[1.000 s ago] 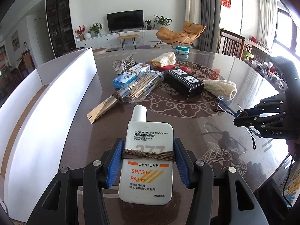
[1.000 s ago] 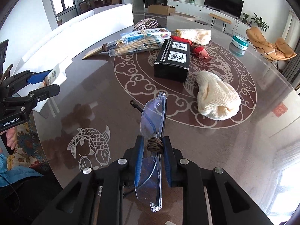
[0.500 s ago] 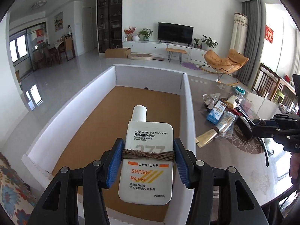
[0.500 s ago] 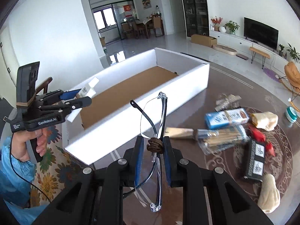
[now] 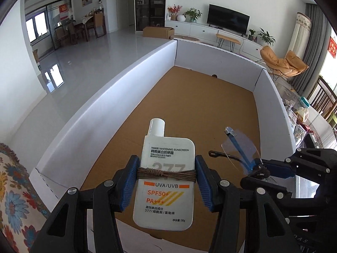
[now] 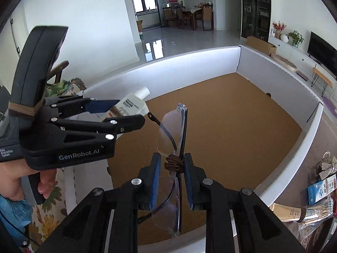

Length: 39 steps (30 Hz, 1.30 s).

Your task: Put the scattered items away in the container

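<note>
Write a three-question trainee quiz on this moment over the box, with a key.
1. True or false: the box already holds several items.
2. What is between the left gripper's pads? A. glasses B. sunscreen C. a sock
3. Fill in: the right gripper's jaws are opening with the ______ between them.

Key
1. False: only bare brown floor shows inside the white walls.
2. B: the sunscreen, a white bottle with cord round its middle, is clamped by both pads.
3. glasses, clear-lensed, held above the box floor.
</note>
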Motion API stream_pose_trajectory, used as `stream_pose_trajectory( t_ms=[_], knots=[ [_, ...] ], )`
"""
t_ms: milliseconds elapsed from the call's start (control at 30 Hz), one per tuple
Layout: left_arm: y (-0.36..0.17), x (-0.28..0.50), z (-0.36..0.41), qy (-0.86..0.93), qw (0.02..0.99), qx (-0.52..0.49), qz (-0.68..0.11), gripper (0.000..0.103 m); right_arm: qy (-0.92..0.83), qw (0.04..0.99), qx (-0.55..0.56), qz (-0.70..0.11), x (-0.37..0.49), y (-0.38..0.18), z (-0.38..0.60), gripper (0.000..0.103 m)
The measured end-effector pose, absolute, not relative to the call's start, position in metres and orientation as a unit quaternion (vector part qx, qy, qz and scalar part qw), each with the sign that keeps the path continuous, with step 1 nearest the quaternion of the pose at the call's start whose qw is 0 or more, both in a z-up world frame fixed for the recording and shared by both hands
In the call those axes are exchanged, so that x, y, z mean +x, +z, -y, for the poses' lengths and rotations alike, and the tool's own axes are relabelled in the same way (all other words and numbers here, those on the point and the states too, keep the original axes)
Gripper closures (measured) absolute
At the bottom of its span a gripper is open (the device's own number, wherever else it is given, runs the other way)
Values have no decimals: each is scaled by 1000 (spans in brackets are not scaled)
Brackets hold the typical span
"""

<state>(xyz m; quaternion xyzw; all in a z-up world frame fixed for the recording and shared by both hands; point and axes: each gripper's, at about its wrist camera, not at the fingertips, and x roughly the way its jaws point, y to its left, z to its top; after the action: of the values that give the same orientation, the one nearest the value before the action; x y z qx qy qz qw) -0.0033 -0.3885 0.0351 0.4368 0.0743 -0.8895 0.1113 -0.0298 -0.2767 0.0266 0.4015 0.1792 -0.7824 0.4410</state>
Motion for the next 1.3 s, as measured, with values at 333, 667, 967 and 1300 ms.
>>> stream_pose_trajectory(
  t_ms=[333, 667, 967, 1300],
  knots=[
    [16, -19, 362, -874, 116, 473, -9, 34, -780, 433, 348, -289, -8, 9, 264, 29],
    [19, -16, 327, -885, 102, 455, 24, 34, -778, 447, 339, -281, -14, 15, 235, 37],
    [37, 2, 349, -907, 133, 397, -37, 6, -836, 415, 291, -208, -29, 39, 212, 0],
    [92, 33, 314, -937, 130, 322, -39, 6, -908, 294, 276, -110, -28, 59, 58, 0]
  ],
)
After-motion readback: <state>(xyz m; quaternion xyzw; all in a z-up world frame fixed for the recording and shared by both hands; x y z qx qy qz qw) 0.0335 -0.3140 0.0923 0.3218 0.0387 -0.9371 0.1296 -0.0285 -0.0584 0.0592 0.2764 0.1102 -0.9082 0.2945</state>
